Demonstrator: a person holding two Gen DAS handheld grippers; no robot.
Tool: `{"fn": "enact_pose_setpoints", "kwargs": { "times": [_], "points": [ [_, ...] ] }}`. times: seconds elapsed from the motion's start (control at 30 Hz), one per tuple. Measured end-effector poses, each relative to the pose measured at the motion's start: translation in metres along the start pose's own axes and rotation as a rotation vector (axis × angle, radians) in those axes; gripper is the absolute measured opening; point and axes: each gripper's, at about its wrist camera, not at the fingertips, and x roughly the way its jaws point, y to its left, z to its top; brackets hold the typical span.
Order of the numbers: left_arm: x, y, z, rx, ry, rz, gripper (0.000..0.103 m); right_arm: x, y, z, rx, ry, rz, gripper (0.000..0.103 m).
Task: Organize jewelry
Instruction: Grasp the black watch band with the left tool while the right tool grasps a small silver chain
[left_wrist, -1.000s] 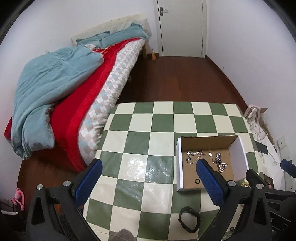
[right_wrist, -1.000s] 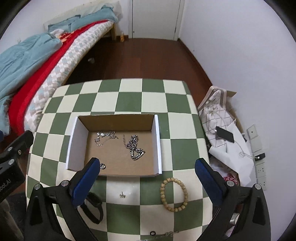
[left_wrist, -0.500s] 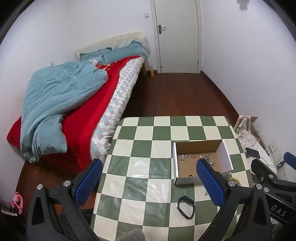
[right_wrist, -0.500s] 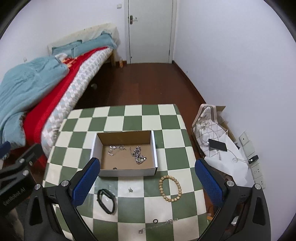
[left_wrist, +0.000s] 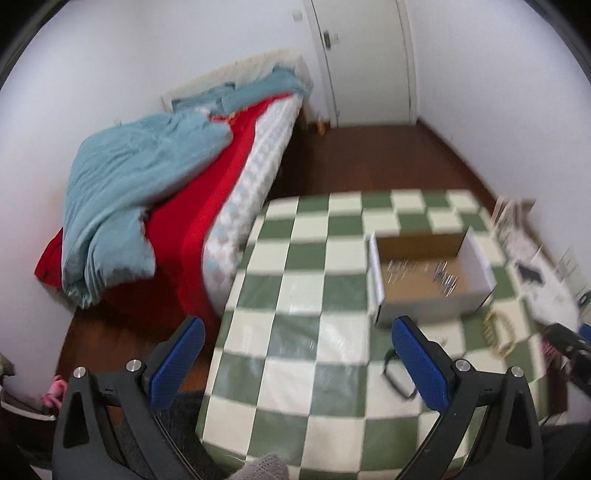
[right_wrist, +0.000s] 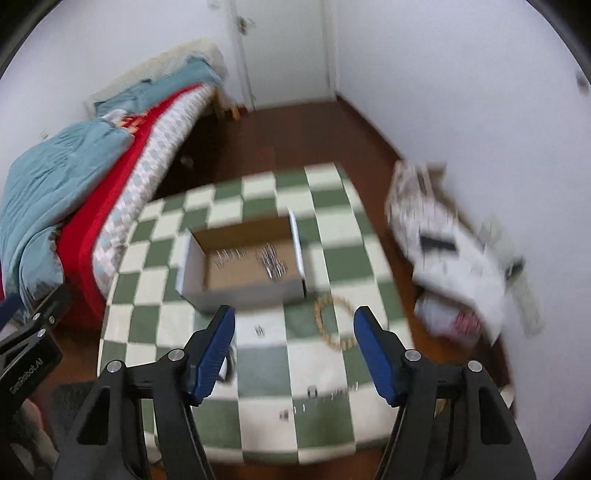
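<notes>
The right wrist view is smeared by motion, and more floor, bed (right_wrist: 110, 155) and wall are taken in than half a second ago, so both hand-held grippers are judged to have been drawn up and back from the tabletop (right_wrist: 266, 373). The right hand-held gripper (right_wrist: 293, 350) is seen with its jaws spread but narrower than a moment earlier, and nothing is held between them. The left hand-held gripper (left_wrist: 303, 363) is seen wide apart and likewise empty, as it was before.

The cardboard box (right_wrist: 243, 291) is found at the middle of the checkered tabletop, where it stood a second ago. Inside it two clusters of silver chains (right_wrist: 271, 260) are made out, streaked by blur. Outside the box, several pieces are left loose: a beaded bracelet (right_wrist: 332, 323) lies just beside the box's near right corner, a small earring-like piece (right_wrist: 259, 330) lies near the box's front wall, and a thin chain with small rings (right_wrist: 314, 393) is spread close to the tabletop's near edge. A black band (left_wrist: 397, 376) is partly hidden behind the left gripper's right finger.

Nothing has been carried away in the retreat, so the sorting is judged only partly done. A fresh descent would be called for, perhaps onto the bracelet, which lies nearest the right gripper's line. The fine chain is expected to be the hardest to pinch.
</notes>
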Motion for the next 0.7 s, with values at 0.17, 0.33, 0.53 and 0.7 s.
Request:
{"fn": "enact_pose_setpoints", "kwargs": {
  "times": [0.17,0.33,0.53,0.7],
  "points": [
    [0.05,-0.017,-0.031,0.045,0.153,0.038,0.103,0.067,-0.052,-0.041,0.129,0.187,-0.028,0.061],
    [0.08,-0.028,-0.046,0.044,0.251,0.047,0.103,0.115,-0.082,-0.074,0.213,0.298,-0.042,0.055],
    [0.105,-0.038,-0.049,0.041,0.33,0.032,0.103,0.136,-0.068,-0.082,0.161,0.291,-0.082,0.054],
    [0.126,-0.047,-0.053,-0.009,0.424,-0.058,0.102,0.137,-0.039,-0.085,0.03,0.232,-0.16,0.009]
  ]
}}
